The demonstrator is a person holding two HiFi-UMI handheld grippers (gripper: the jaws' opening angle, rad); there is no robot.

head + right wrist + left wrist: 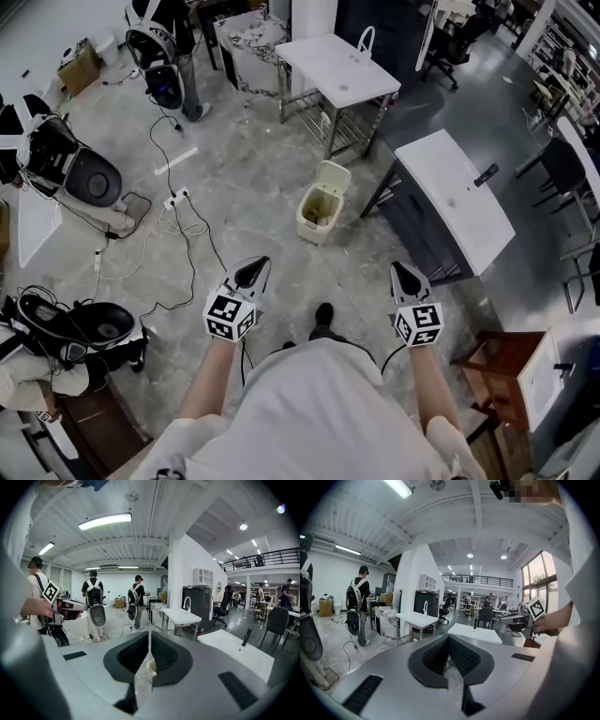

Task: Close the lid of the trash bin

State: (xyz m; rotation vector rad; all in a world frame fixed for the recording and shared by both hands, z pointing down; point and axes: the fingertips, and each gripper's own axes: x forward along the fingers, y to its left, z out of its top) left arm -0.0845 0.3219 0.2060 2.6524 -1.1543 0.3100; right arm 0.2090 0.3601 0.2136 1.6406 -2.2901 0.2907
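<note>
Smooth plastic trash bin [310, 228], glossy marbled floor [267, 141].

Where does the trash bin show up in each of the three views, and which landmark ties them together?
Head view: trash bin on the floor at centre, lid up.
Left gripper view: not discernible; the left hand-held gripper blocks the floor ahead.
Right gripper view: a cream sliver of it low at centre, behind the right hand-held gripper.
Shared landmark: white table with a tap.

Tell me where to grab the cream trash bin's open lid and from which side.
Take the raised free edge of the cream plastic lid, reaching over from above. It stands upright, seemingly hinged at the far rim of the small cream trash bin, so drawing that edge toward you should swing it down.
</note>
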